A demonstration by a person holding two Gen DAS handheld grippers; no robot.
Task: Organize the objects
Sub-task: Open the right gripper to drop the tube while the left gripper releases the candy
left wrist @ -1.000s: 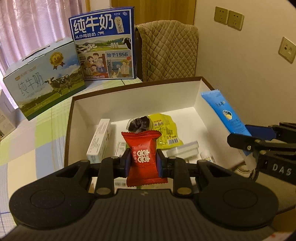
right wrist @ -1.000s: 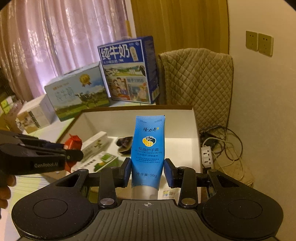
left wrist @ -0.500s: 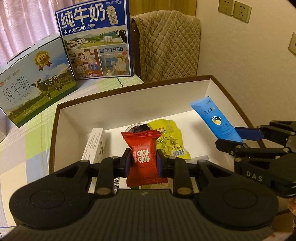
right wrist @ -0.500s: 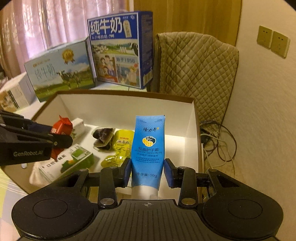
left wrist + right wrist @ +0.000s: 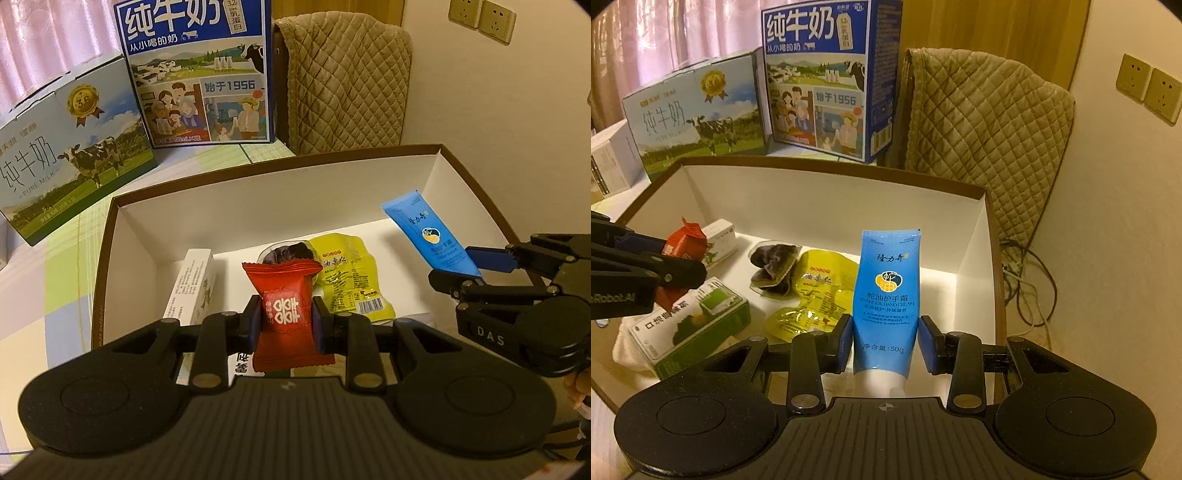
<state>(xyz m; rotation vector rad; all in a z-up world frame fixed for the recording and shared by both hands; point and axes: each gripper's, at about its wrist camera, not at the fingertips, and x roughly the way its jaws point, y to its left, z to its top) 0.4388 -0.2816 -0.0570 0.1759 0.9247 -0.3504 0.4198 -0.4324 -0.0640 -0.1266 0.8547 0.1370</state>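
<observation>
Both claws hang over the brown-rimmed box (image 5: pixel 991 236), the right gripper (image 5: pixel 885 341) pinching a blue hand-cream tube (image 5: pixel 886 295) and the left gripper (image 5: pixel 284 328) a red snack packet (image 5: pixel 282 295), so each should sink to a bare patch of floor, clear of the yellow pouch (image 5: pixel 345 280), before letting go.

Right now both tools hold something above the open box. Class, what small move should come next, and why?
Probably lower the right tool slightly and release the blue hand cream tube. It hangs over bare white floor by the box's right wall, clear of the yellow packet. The left tool grips the red packet.
</observation>
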